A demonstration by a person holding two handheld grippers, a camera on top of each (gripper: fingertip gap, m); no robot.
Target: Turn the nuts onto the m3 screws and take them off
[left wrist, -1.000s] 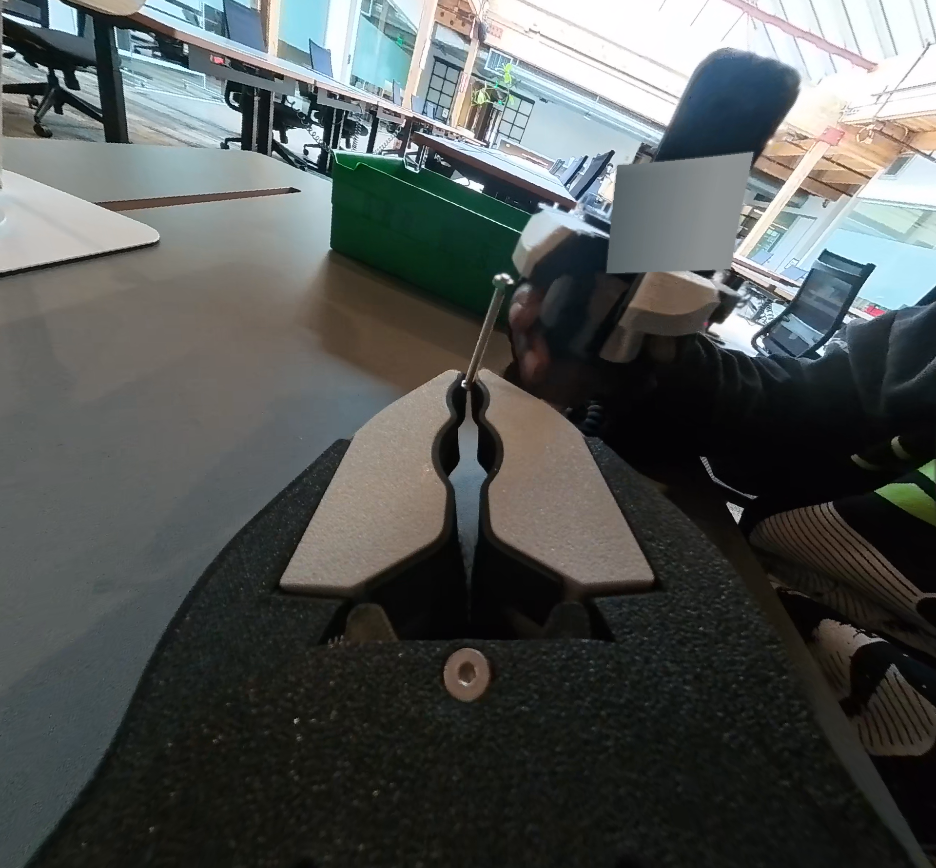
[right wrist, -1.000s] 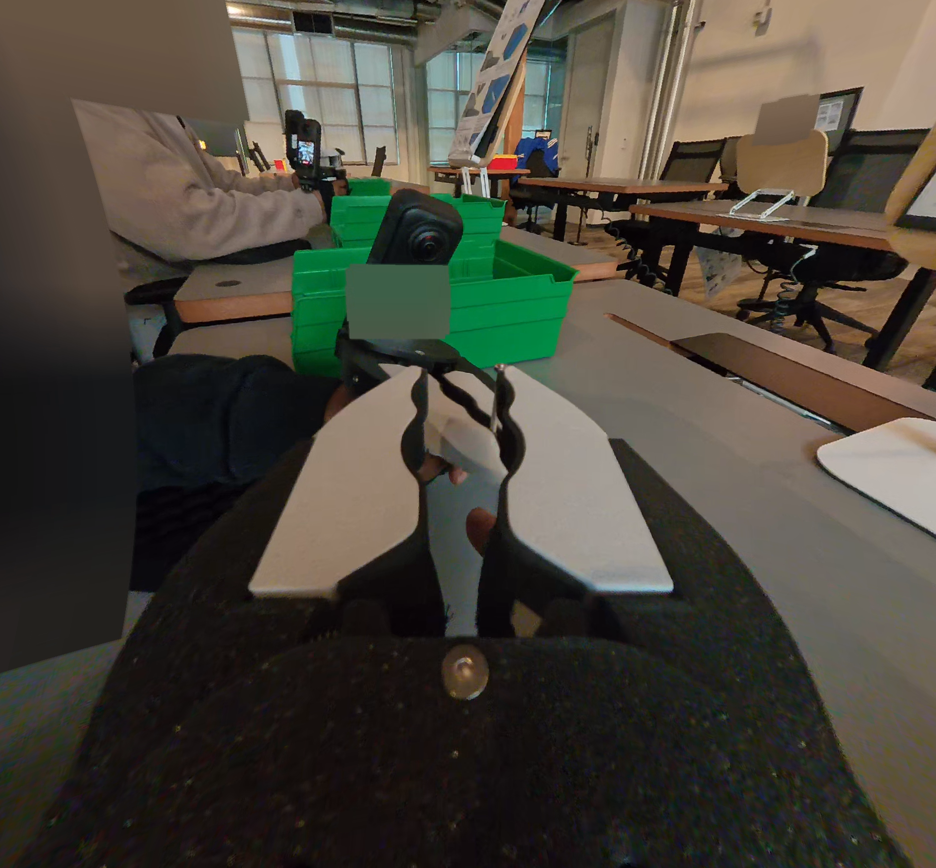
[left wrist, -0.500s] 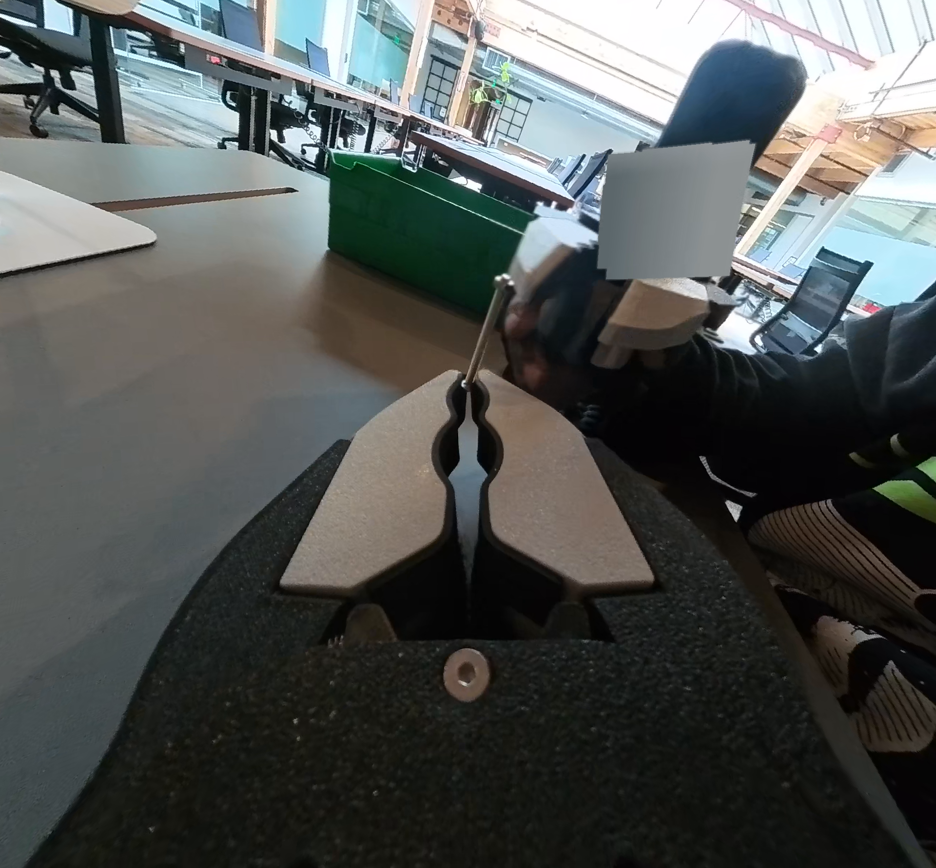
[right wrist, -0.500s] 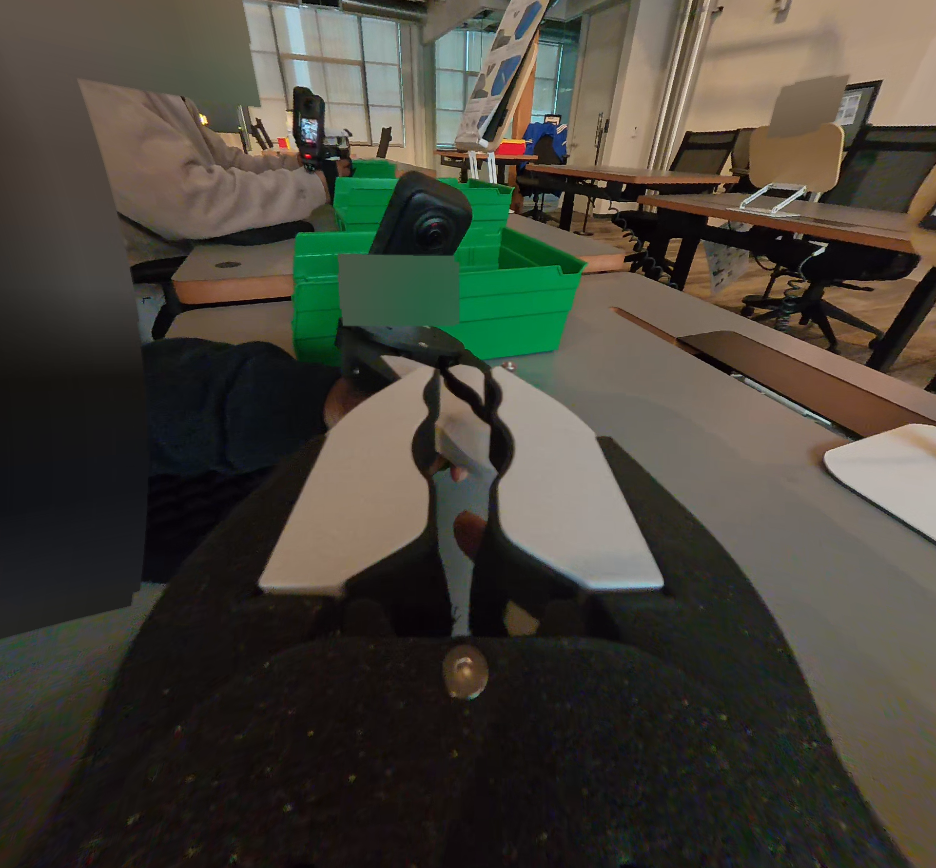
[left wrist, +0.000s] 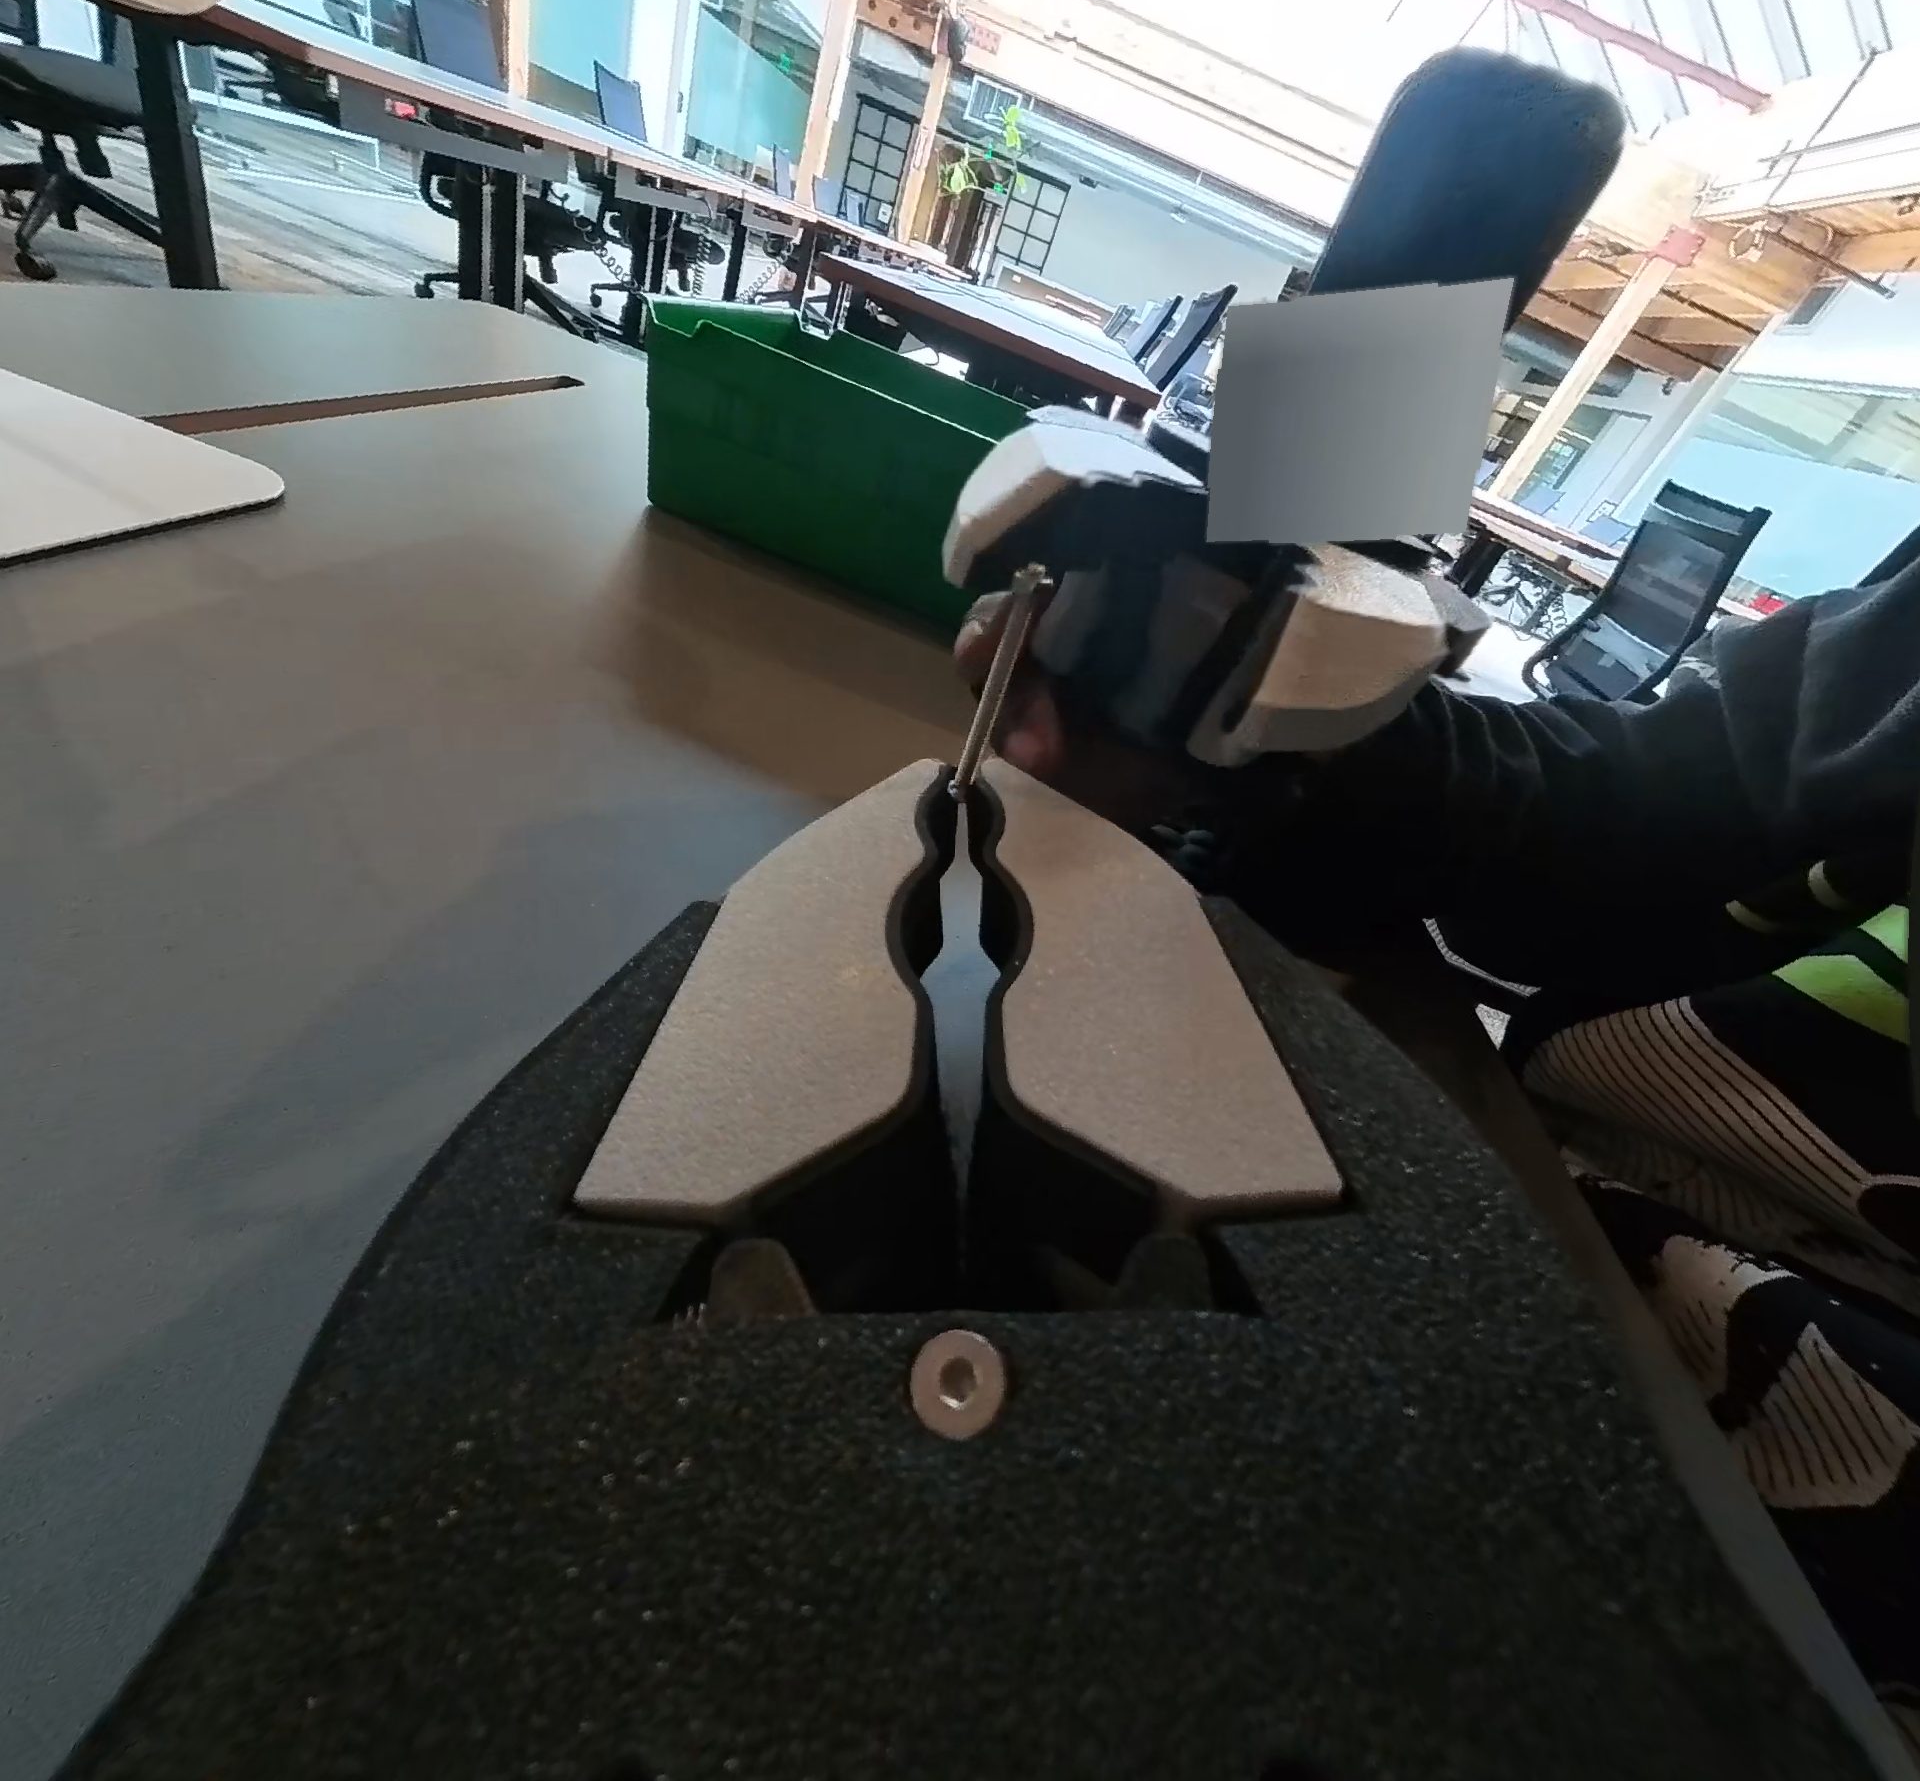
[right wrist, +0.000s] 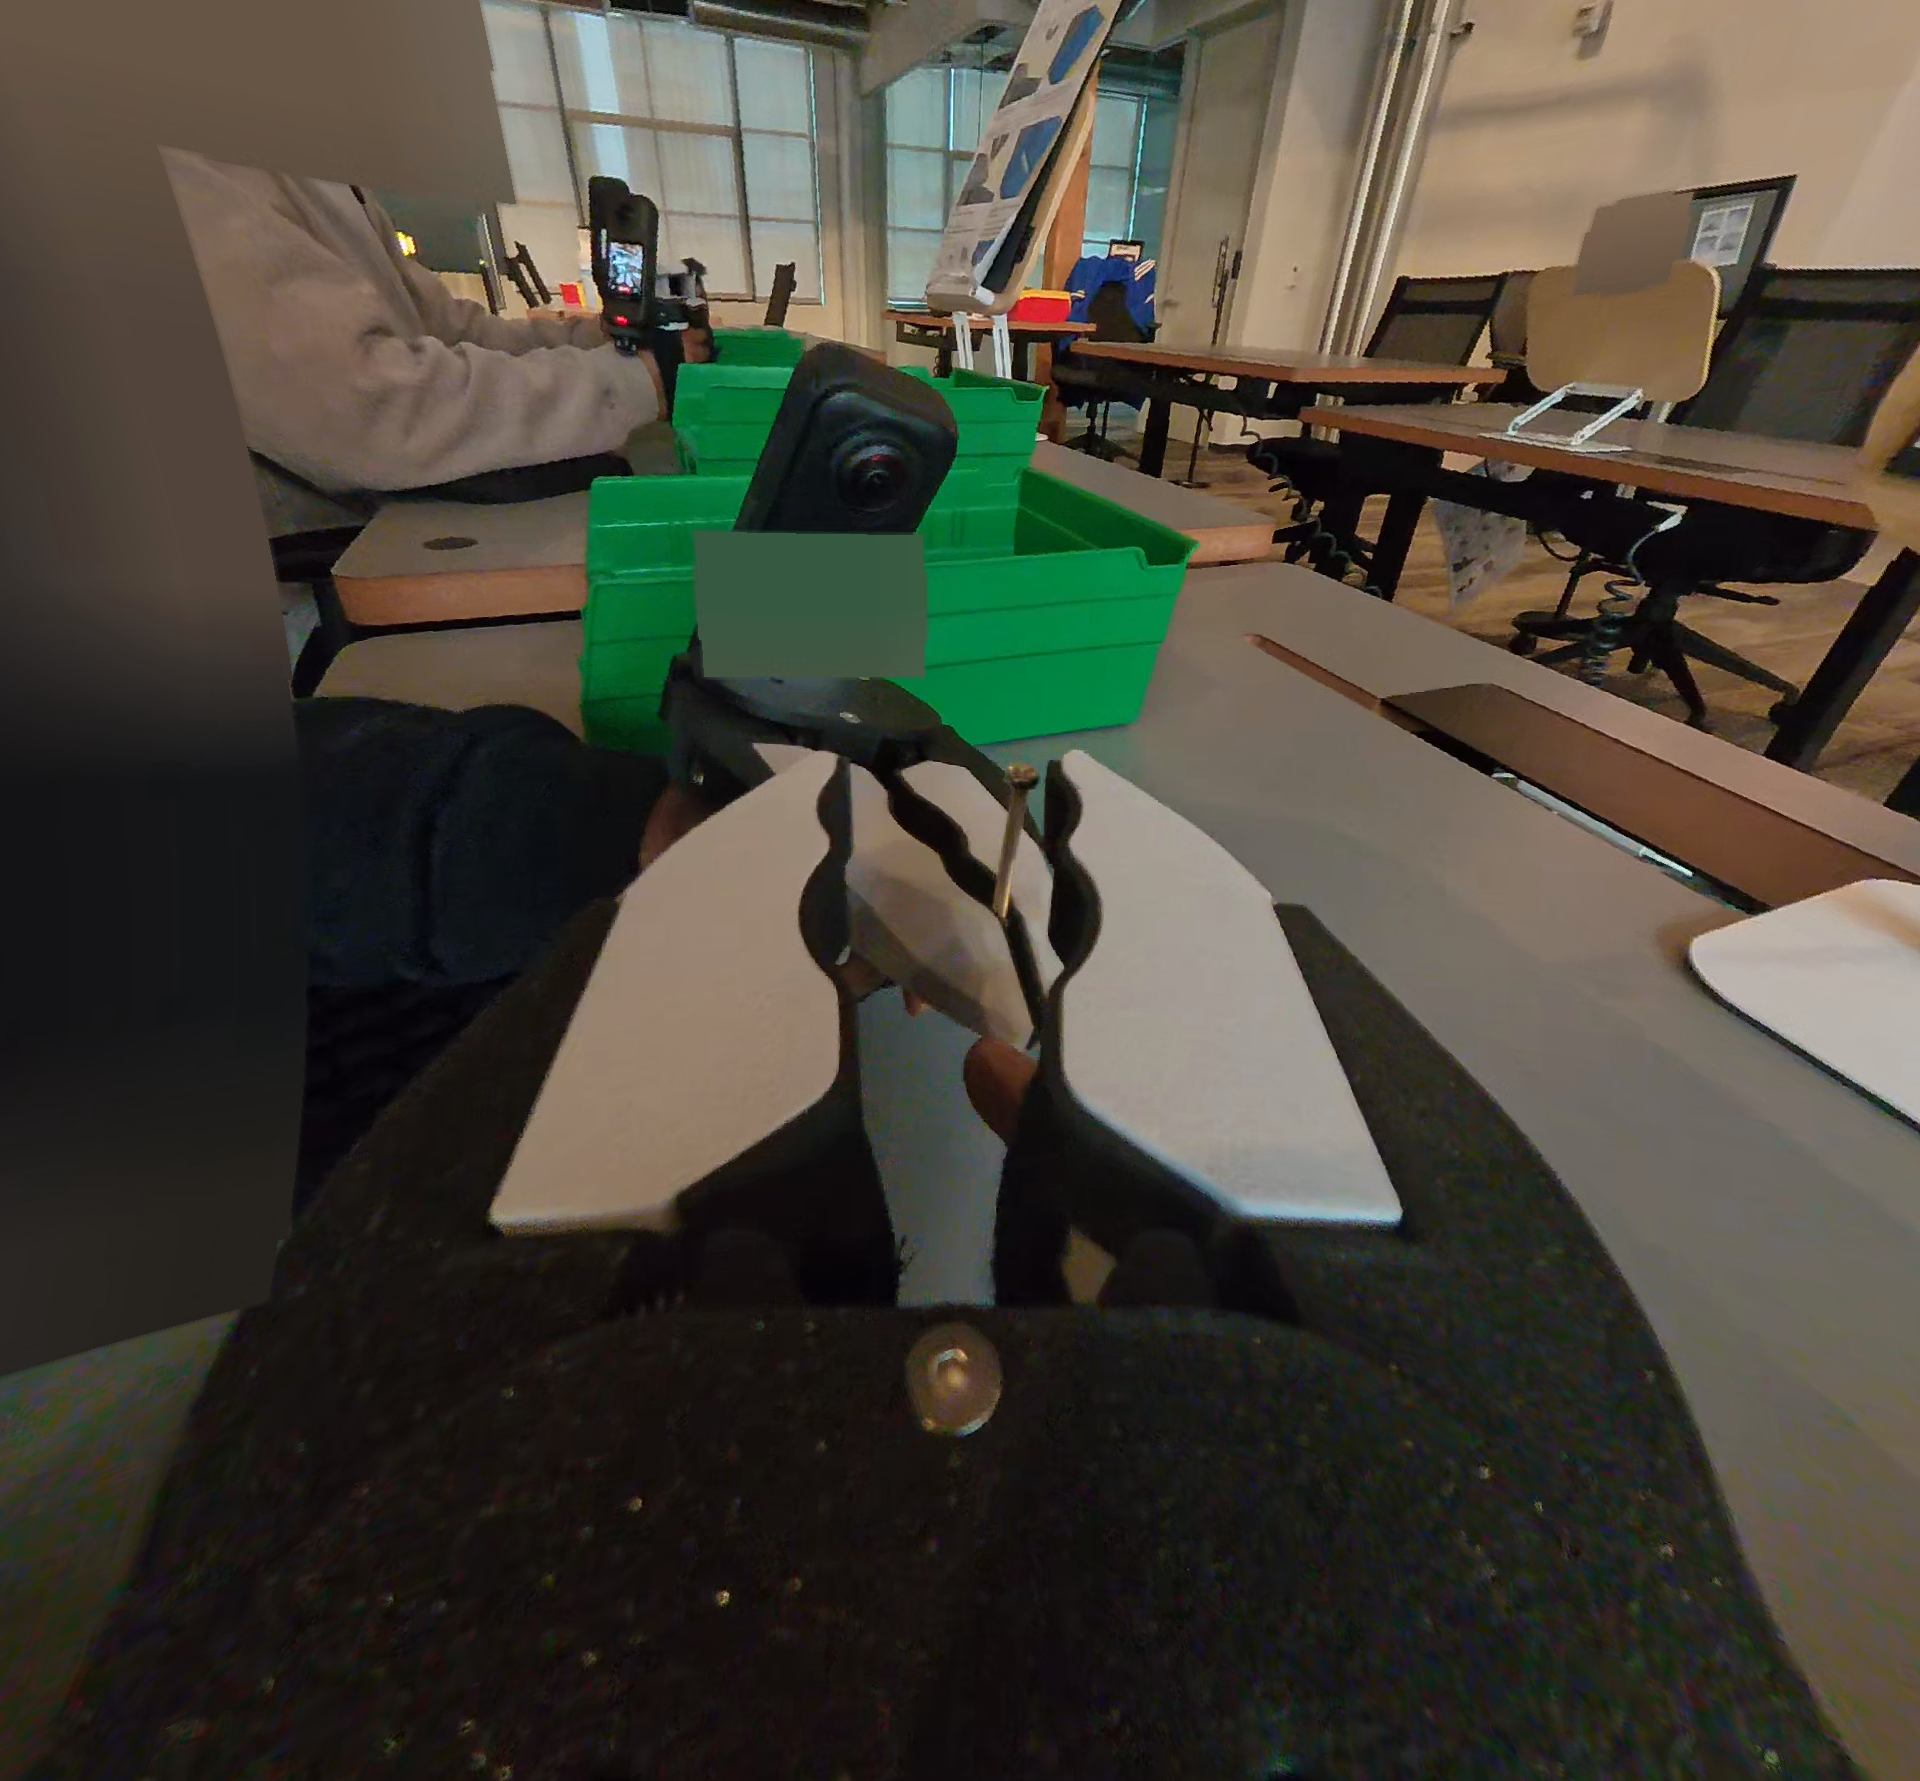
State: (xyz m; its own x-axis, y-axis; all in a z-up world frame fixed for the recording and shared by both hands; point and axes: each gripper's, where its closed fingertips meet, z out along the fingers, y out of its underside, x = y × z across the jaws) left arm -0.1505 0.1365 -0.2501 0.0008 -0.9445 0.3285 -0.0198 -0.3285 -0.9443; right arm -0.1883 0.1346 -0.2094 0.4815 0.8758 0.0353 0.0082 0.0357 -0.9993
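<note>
The left tongs (left wrist: 961,796) pinch the tip of a thin silver m3 screw (left wrist: 997,682) standing head-up above the grey surface (left wrist: 364,744), while the right tongs (right wrist: 945,796) gape empty around it, so fetching a nut likely comes next.

A grey table (right wrist: 1455,848) carries a green bin (right wrist: 1039,630) and a white pad (right wrist: 1818,983).

Thin silver screw (left wrist: 995,682) stands tilted, head up, base pinched between left fingers (left wrist: 821,910).
</note>
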